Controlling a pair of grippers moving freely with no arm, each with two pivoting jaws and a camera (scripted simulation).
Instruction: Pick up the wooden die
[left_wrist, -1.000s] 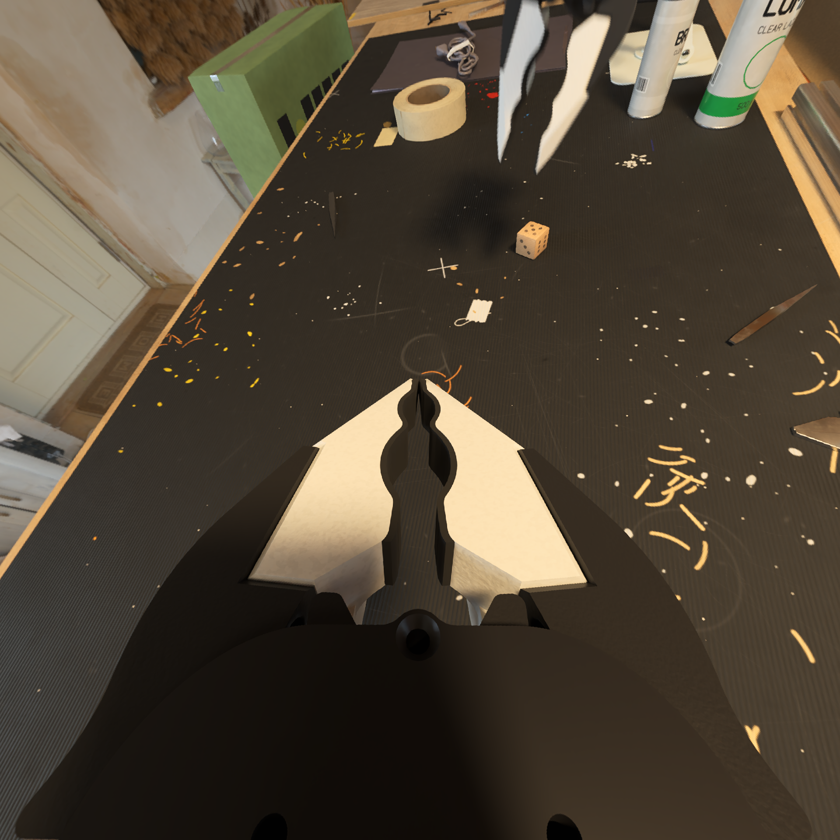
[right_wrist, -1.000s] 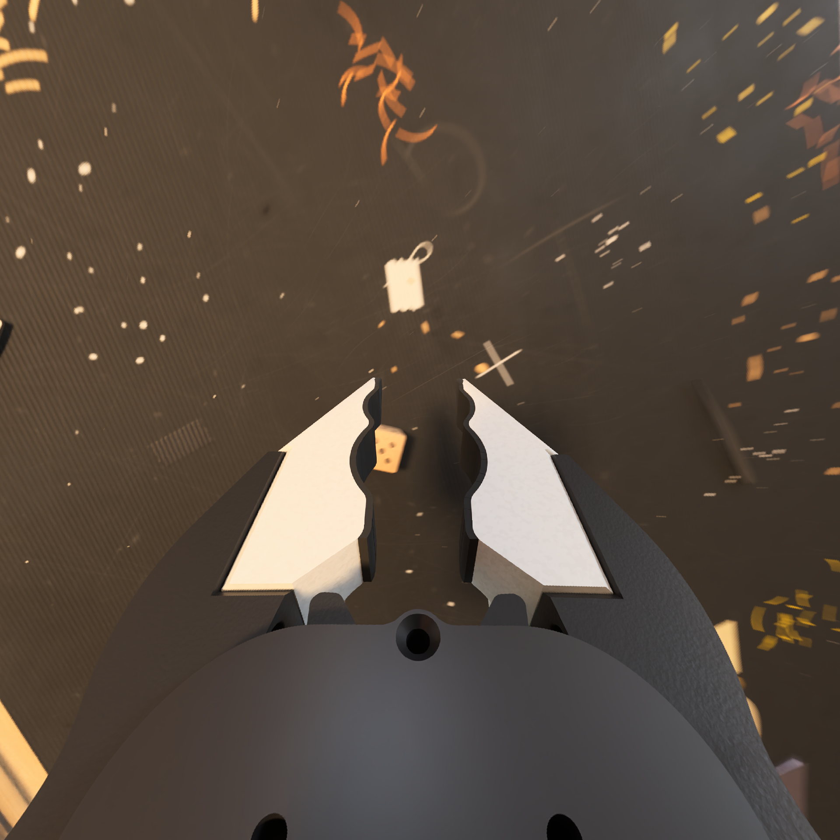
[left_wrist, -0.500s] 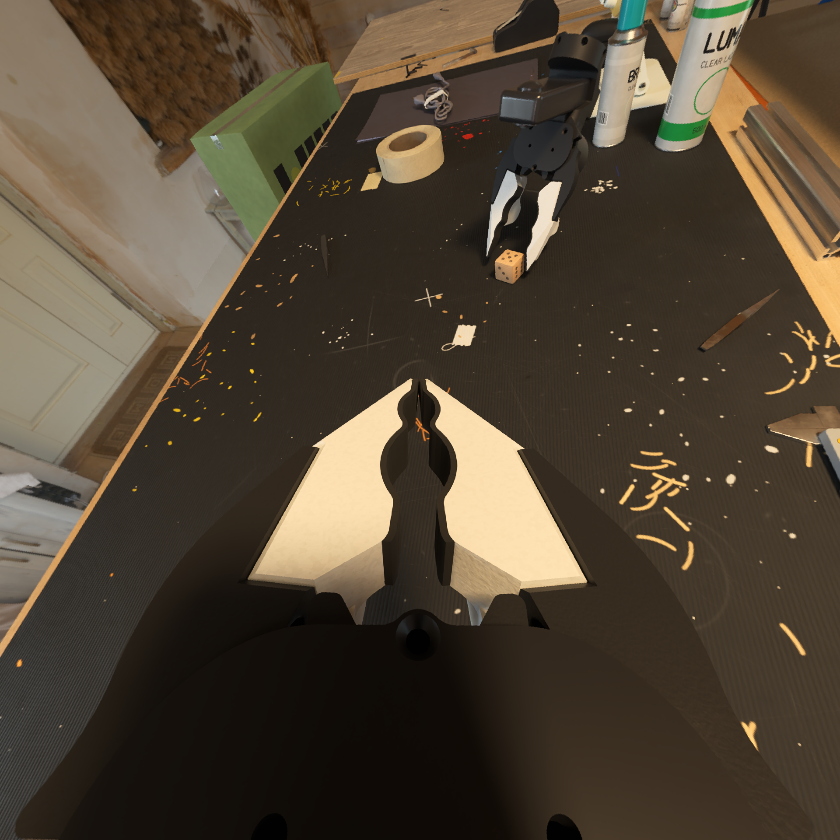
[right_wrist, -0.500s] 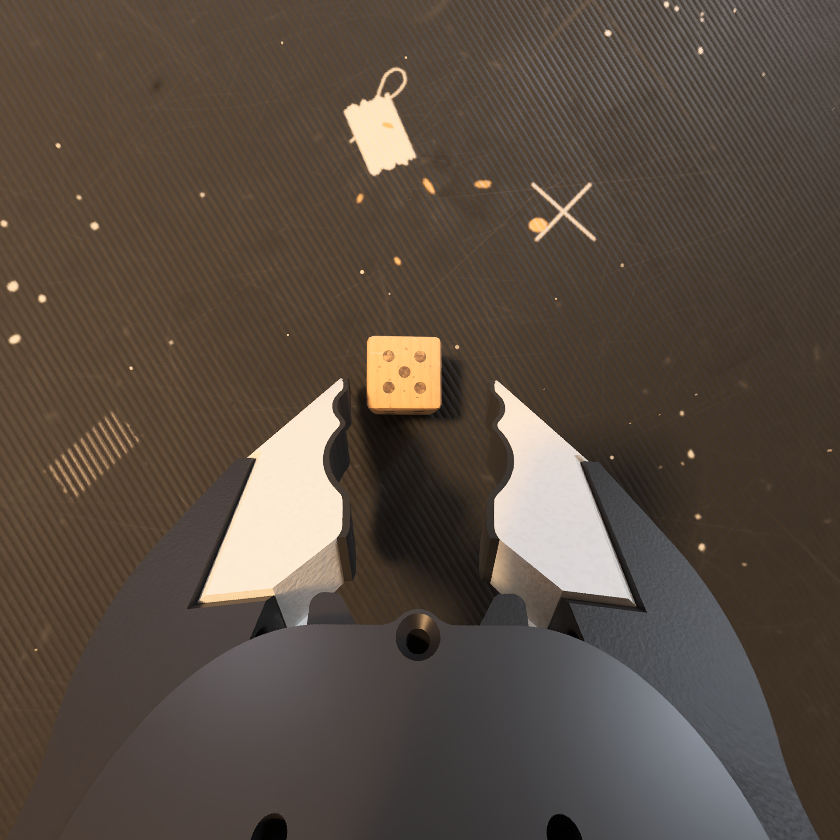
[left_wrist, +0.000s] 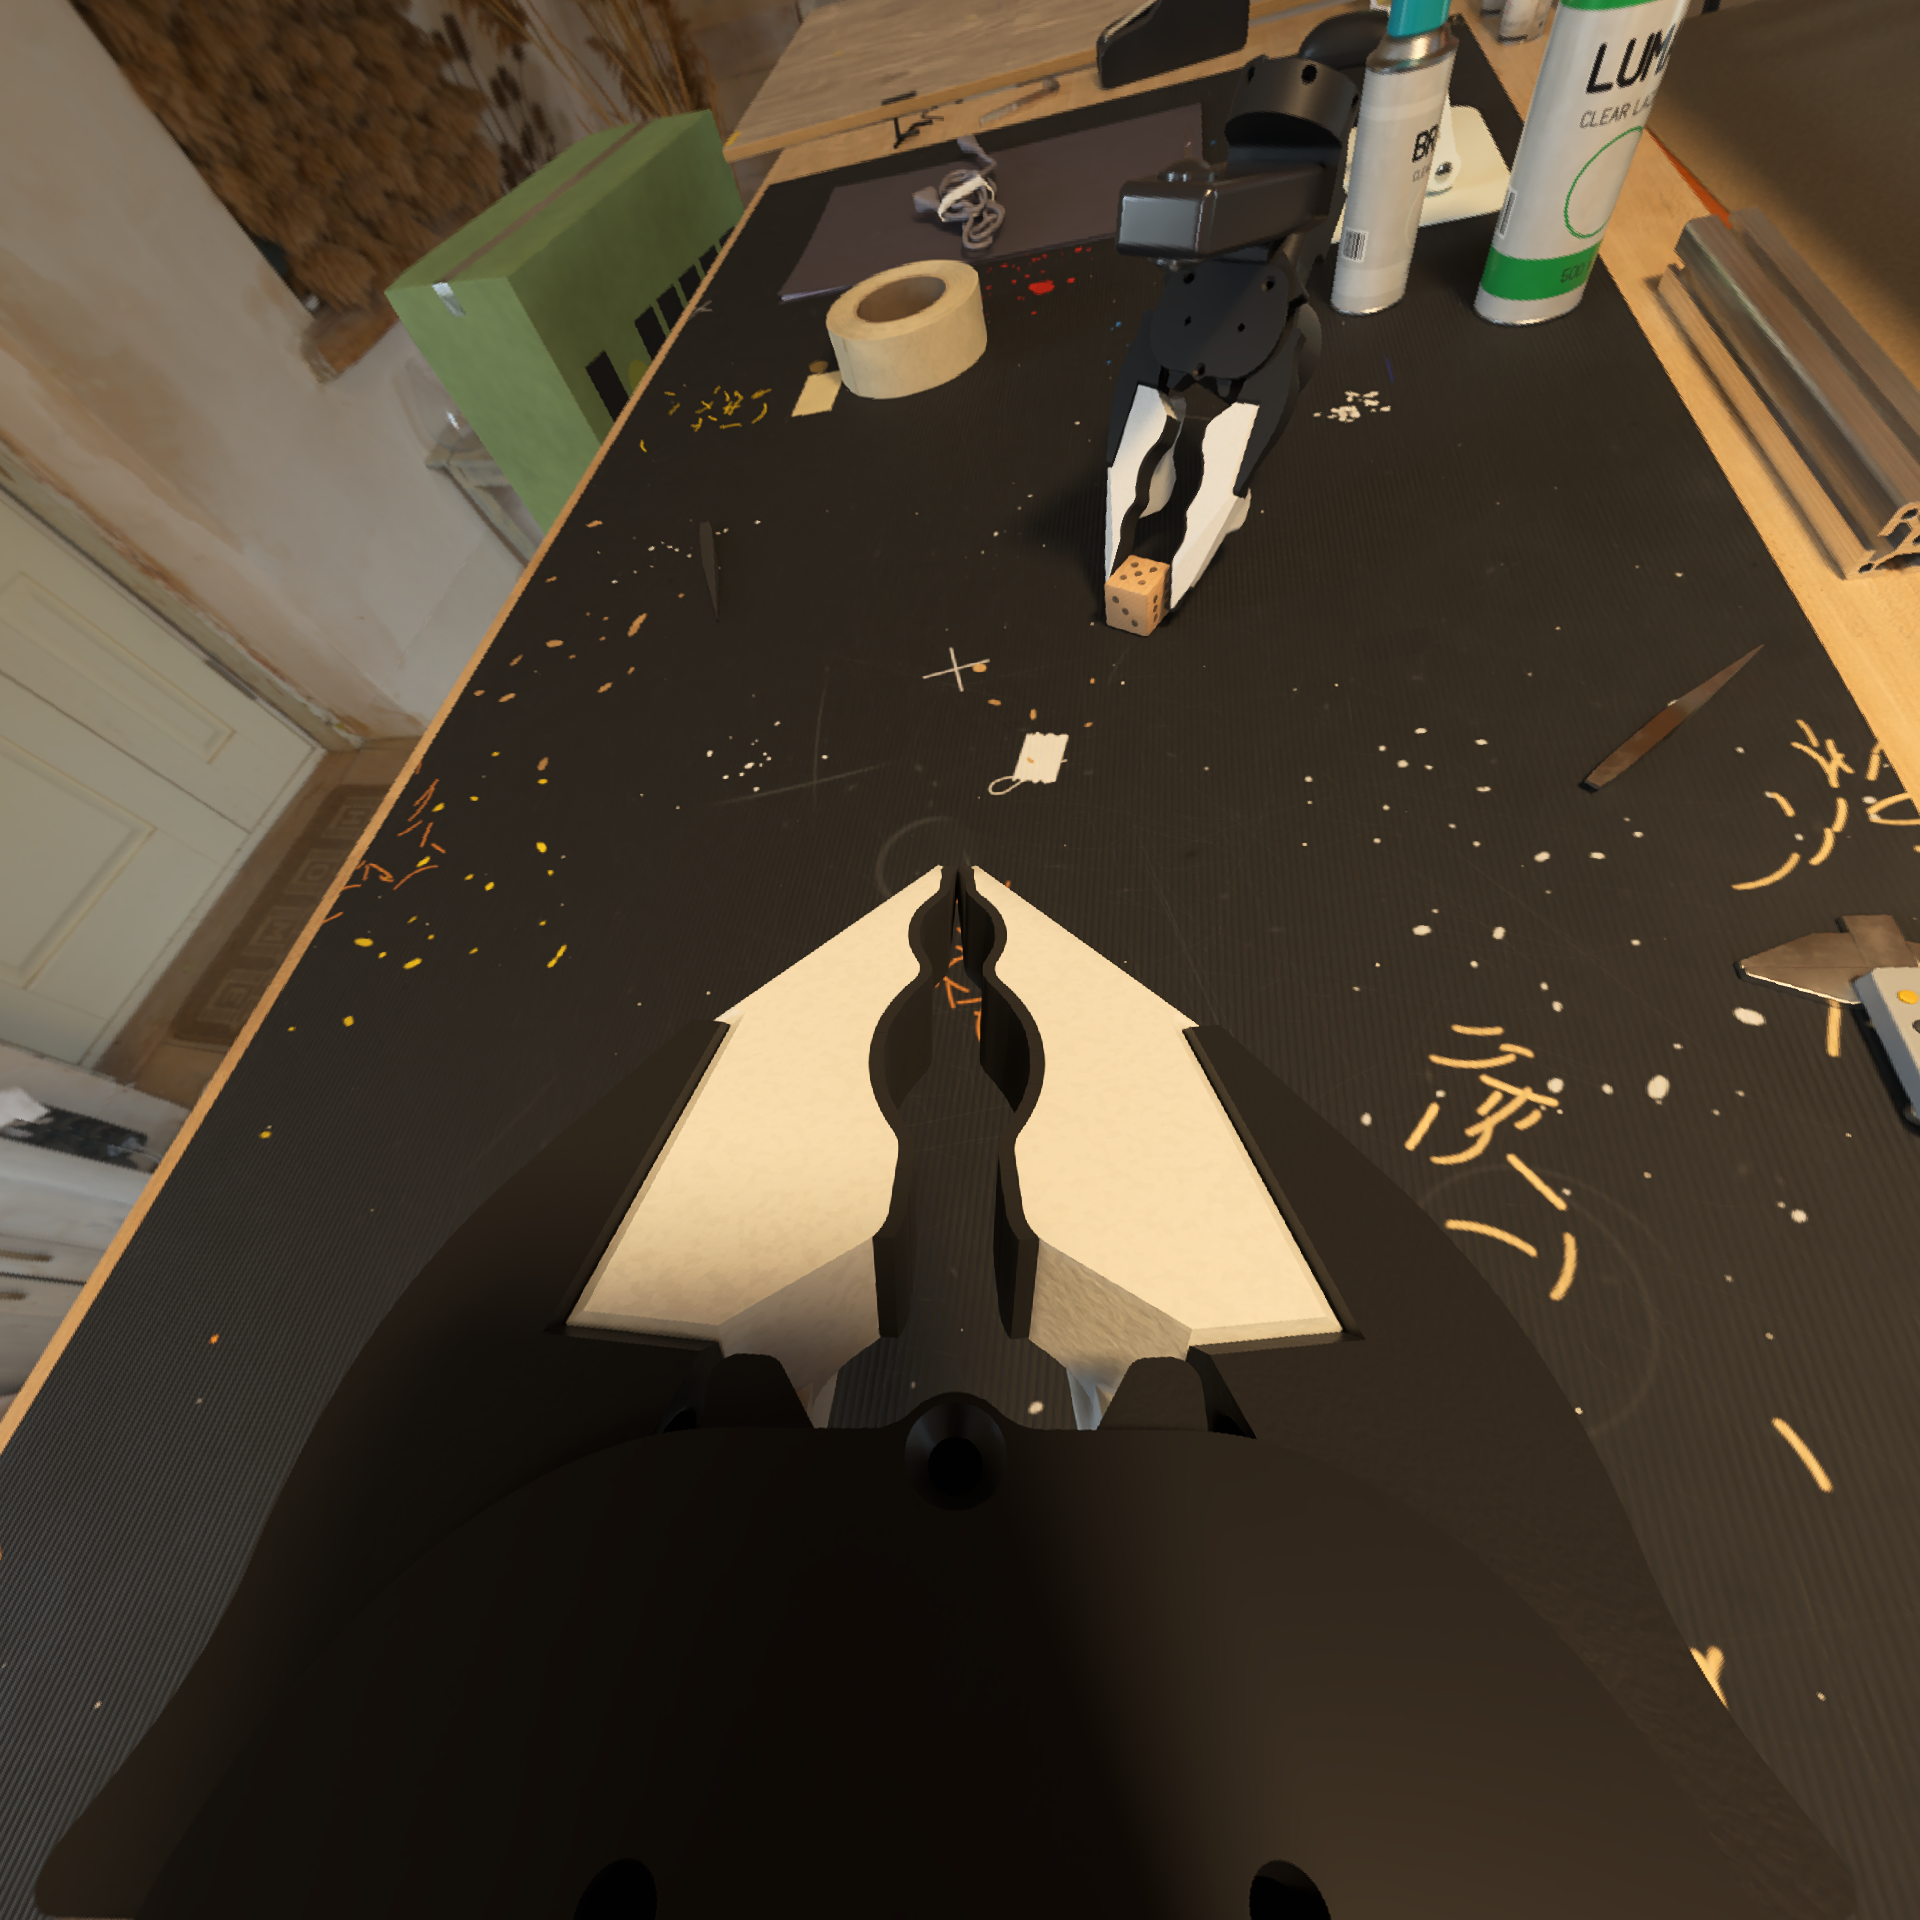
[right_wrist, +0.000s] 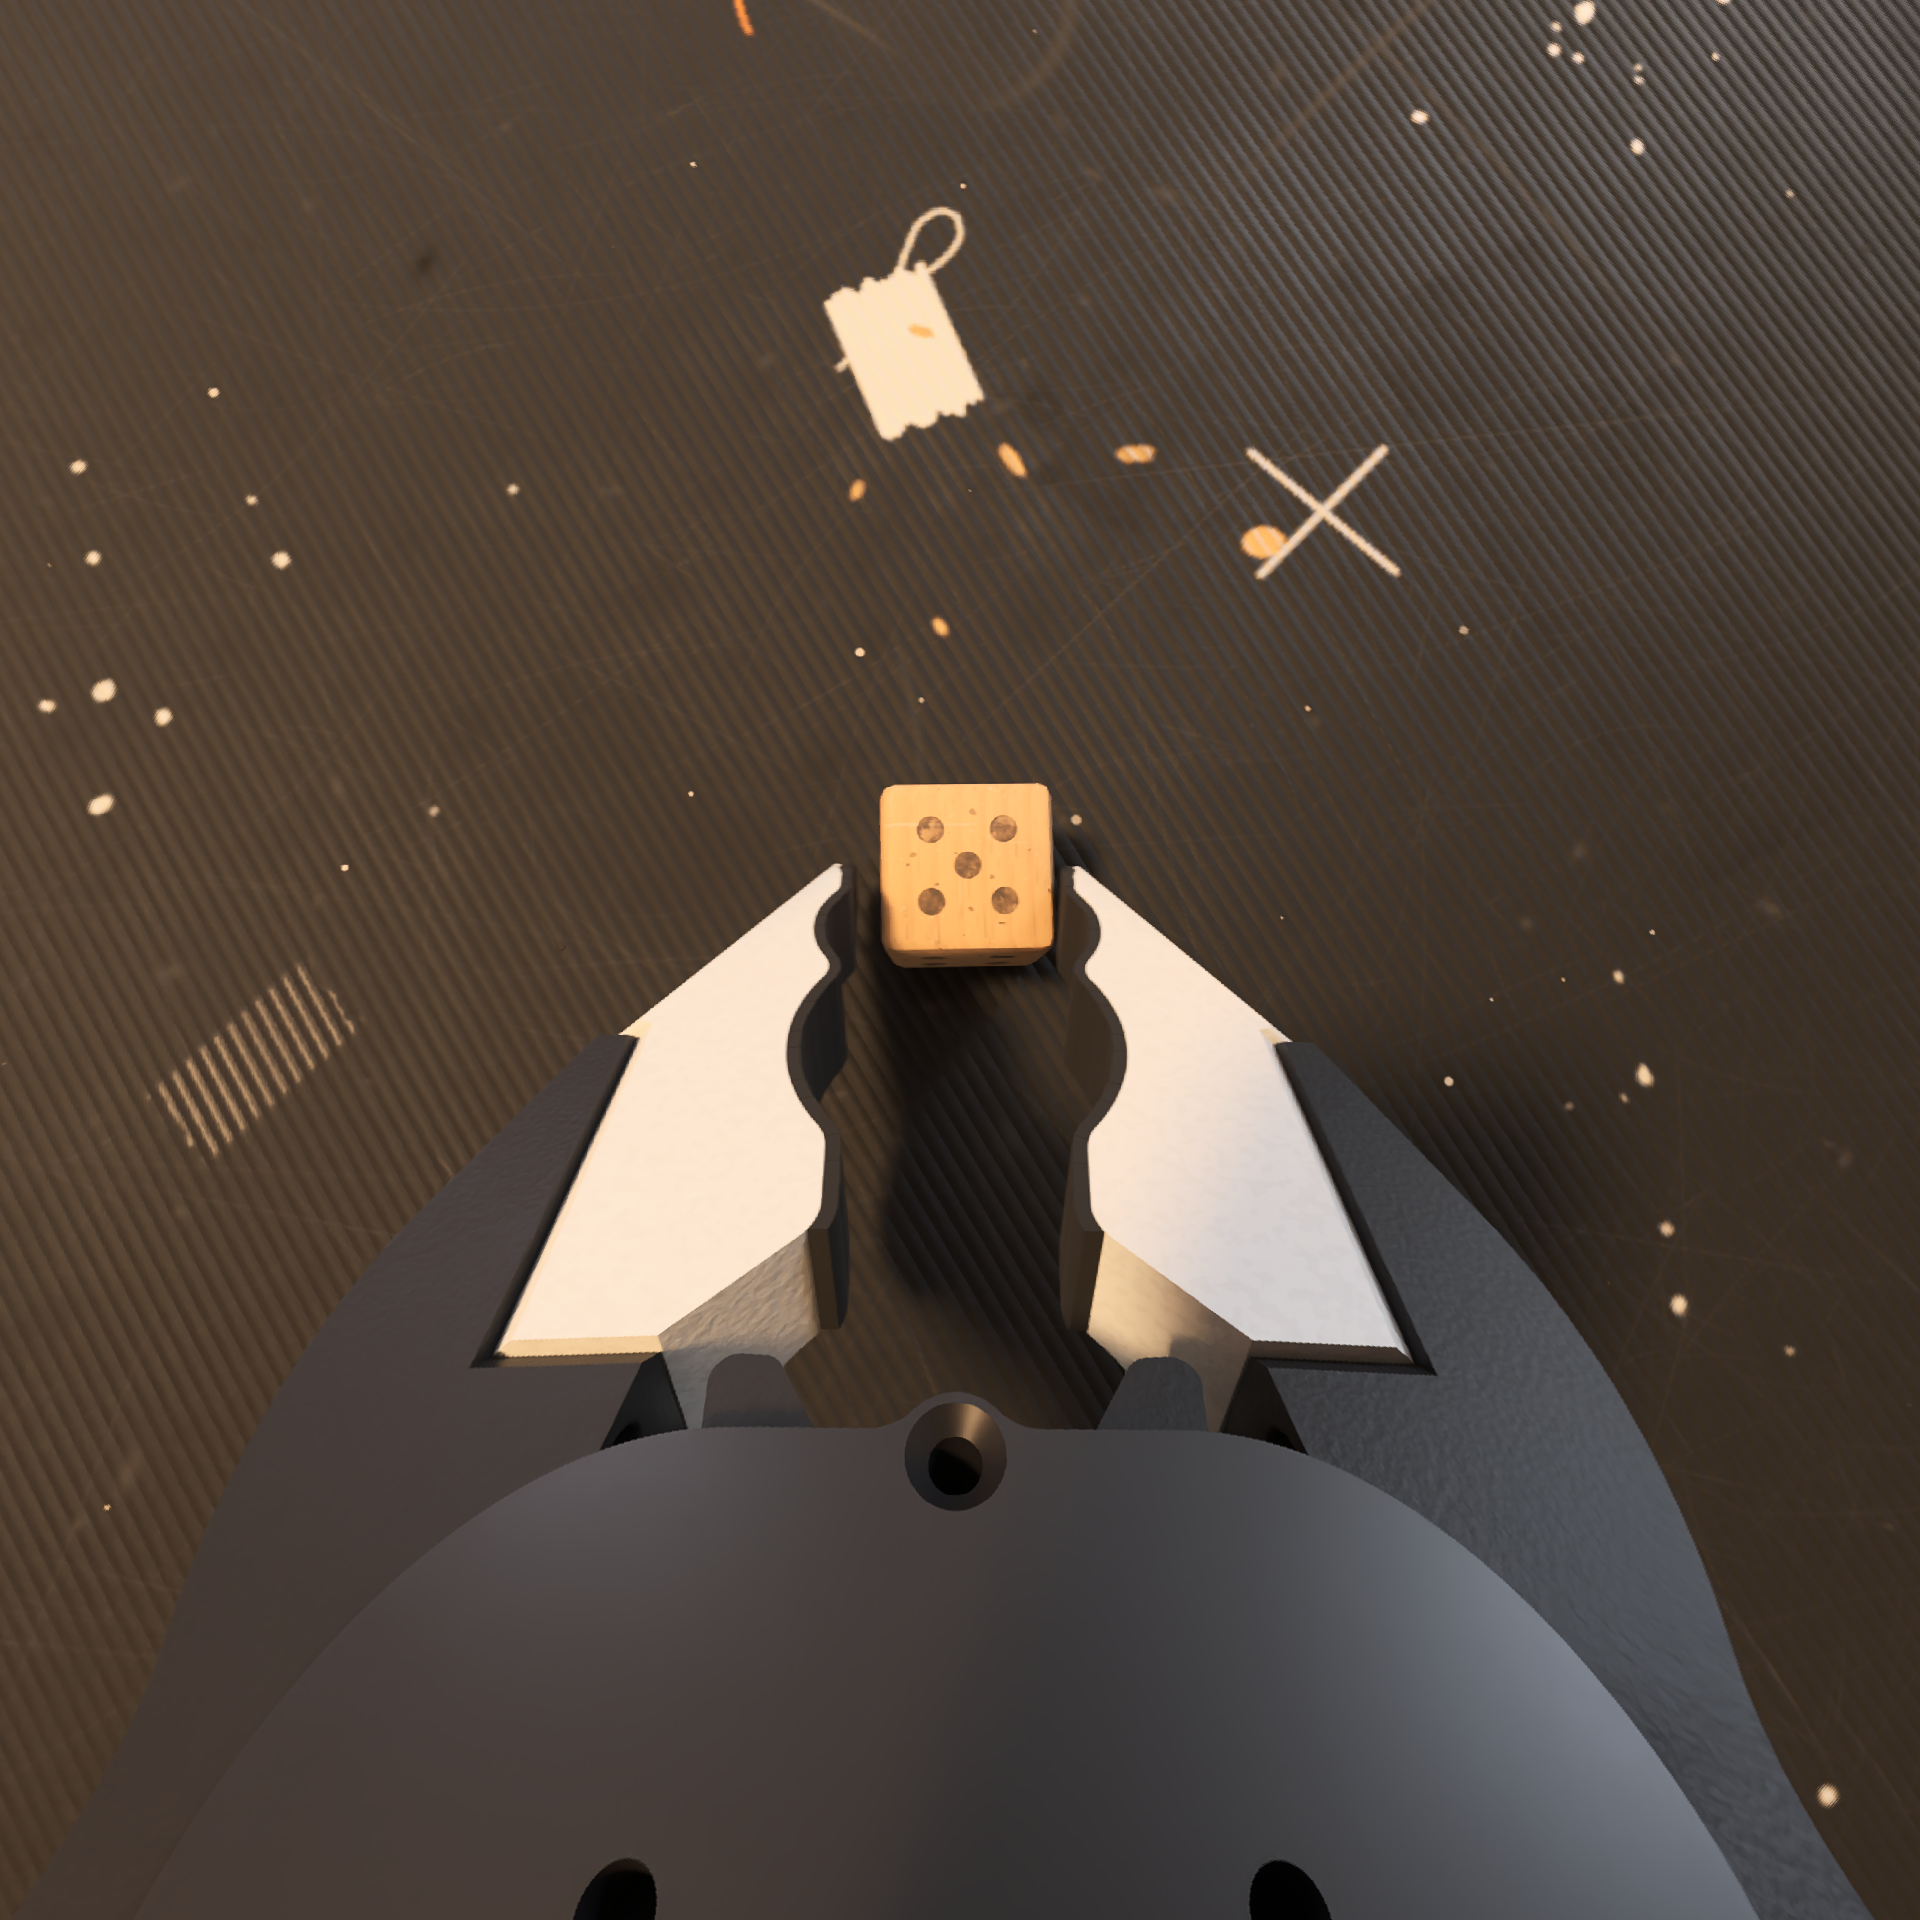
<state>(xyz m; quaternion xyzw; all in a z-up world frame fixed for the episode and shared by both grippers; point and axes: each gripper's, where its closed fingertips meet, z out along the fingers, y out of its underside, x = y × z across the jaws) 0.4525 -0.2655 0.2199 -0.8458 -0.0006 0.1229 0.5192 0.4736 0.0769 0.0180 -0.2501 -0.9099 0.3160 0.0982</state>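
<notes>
The wooden die (right_wrist: 965, 873) sits on the black mat (right_wrist: 416, 727), five pips up. My right gripper (right_wrist: 958, 881) is open and low over the mat, its two white fingertips (right_wrist: 821, 904) on either side of the die with a thin gap on each side. In the left wrist view the die (left_wrist: 1135, 603) rests on the mat between the tips of the right gripper (left_wrist: 1146, 594), which tilts down from the far side. My left gripper (left_wrist: 956, 875) is shut and empty, hovering over the near part of the mat, well short of the die.
A tape roll (left_wrist: 906, 324), two spray cans (left_wrist: 1387, 177) (left_wrist: 1558, 177) and a green box (left_wrist: 561, 301) stand at the far end. A thin blade (left_wrist: 1662, 722) and a metal tool (left_wrist: 1849, 966) lie at the right. A paper tag (right_wrist: 902, 348) lies beyond the die.
My right gripper has come down and forward so the die now lies between its fingertips, and its jaws have narrowed. My left gripper has drawn back slightly, still shut.
</notes>
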